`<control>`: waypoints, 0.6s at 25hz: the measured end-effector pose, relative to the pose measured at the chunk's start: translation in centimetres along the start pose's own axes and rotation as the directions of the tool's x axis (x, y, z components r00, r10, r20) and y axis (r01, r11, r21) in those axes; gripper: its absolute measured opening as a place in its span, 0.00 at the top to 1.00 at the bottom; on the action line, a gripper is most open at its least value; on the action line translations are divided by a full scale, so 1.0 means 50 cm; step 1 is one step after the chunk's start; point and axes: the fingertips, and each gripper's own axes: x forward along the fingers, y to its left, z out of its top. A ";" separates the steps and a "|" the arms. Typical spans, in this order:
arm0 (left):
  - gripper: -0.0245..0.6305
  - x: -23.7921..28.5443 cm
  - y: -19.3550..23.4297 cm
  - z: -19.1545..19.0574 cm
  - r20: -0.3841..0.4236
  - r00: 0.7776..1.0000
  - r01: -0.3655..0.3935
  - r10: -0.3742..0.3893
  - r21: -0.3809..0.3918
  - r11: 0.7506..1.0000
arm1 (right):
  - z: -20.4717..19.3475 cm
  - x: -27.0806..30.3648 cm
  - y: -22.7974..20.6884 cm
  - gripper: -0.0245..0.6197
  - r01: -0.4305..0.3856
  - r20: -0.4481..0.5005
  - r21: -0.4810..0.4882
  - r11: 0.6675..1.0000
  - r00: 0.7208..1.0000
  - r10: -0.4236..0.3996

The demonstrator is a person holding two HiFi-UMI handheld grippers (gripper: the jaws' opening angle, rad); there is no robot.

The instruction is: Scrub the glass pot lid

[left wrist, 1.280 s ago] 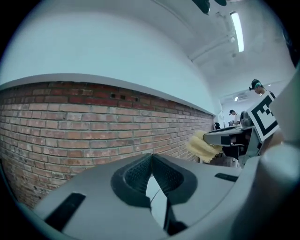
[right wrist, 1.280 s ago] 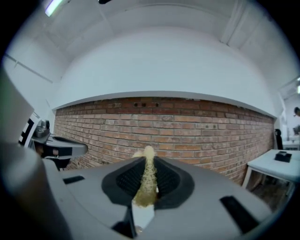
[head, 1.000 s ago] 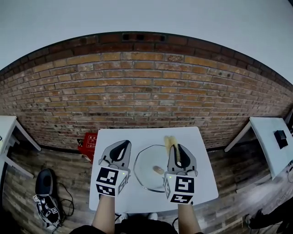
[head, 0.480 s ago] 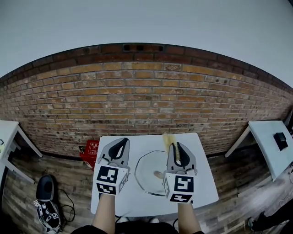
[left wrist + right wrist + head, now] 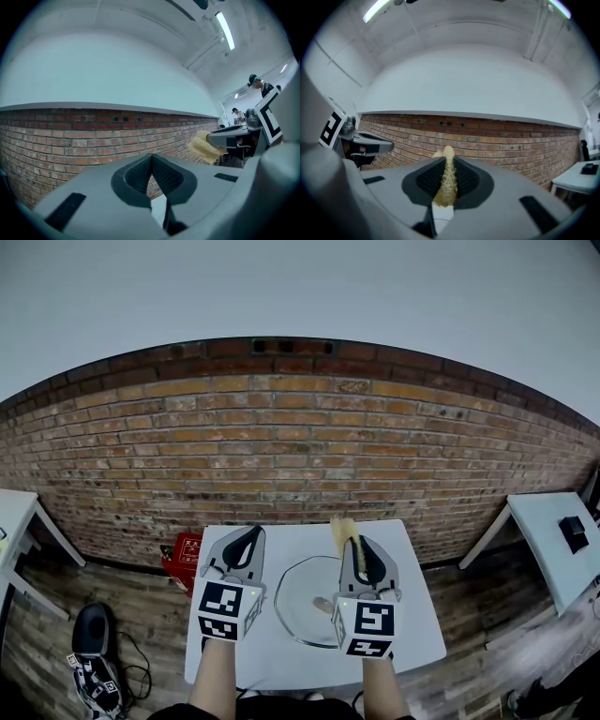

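The round glass pot lid point(image 5: 298, 589) lies flat on the white table point(image 5: 417, 624) with its knob point(image 5: 322, 605) up. My left gripper point(image 5: 252, 534) hovers left of the lid, pointing level at the brick wall, shut with nothing in it; the left gripper view shows its pads point(image 5: 161, 174) meeting. My right gripper point(image 5: 352, 544) hovers over the lid's right side, shut on a yellow scrub sponge point(image 5: 342, 528). In the right gripper view the sponge point(image 5: 447, 182) is pinched between the pads and sticks out past the tips. The left gripper view shows the sponge point(image 5: 203, 147) at the right.
A brick wall point(image 5: 281, 446) stands behind the table. A red box point(image 5: 184, 543) sits on the wooden floor at the table's far left corner, and a black object point(image 5: 90, 615) lies on the floor to the left. White tables point(image 5: 553, 540) stand to either side.
Both grippers have risen a little above the table together, still level. The sponge stays in the right gripper. The lid has not moved.
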 end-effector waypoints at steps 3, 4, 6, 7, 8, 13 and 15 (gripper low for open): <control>0.95 0.000 0.000 -0.008 -0.008 1.000 0.005 -0.005 0.000 1.000 | -0.004 0.003 0.002 0.87 -0.005 -0.004 0.000 1.000 1.000 0.005; 0.95 0.000 0.001 -0.010 -0.012 1.000 0.004 -0.004 -0.001 1.000 | -0.005 0.004 0.003 0.87 -0.007 -0.006 0.000 1.000 1.000 0.007; 0.95 0.000 0.005 -0.013 -0.015 1.000 -0.002 0.002 -0.003 1.000 | -0.006 0.006 0.002 0.87 -0.010 -0.007 -0.001 1.000 1.000 0.010; 0.95 0.000 0.007 -0.013 -0.016 1.000 -0.007 0.007 -0.003 1.000 | -0.007 0.008 0.002 0.88 -0.012 -0.007 -0.002 1.000 1.000 0.012; 0.95 0.001 0.008 -0.014 -0.018 1.000 -0.012 0.012 -0.002 1.000 | -0.007 0.010 0.001 0.87 -0.013 -0.008 -0.003 1.000 1.000 0.013; 0.95 0.000 0.017 -0.017 -0.018 0.999 -0.032 0.032 -0.011 0.999 | -0.007 0.017 0.001 0.87 -0.022 -0.005 0.001 1.000 1.000 0.022; 0.95 0.001 0.021 -0.017 -0.016 0.999 -0.042 0.041 -0.012 0.999 | -0.006 0.020 0.000 0.88 -0.024 -0.001 0.004 1.000 1.000 0.024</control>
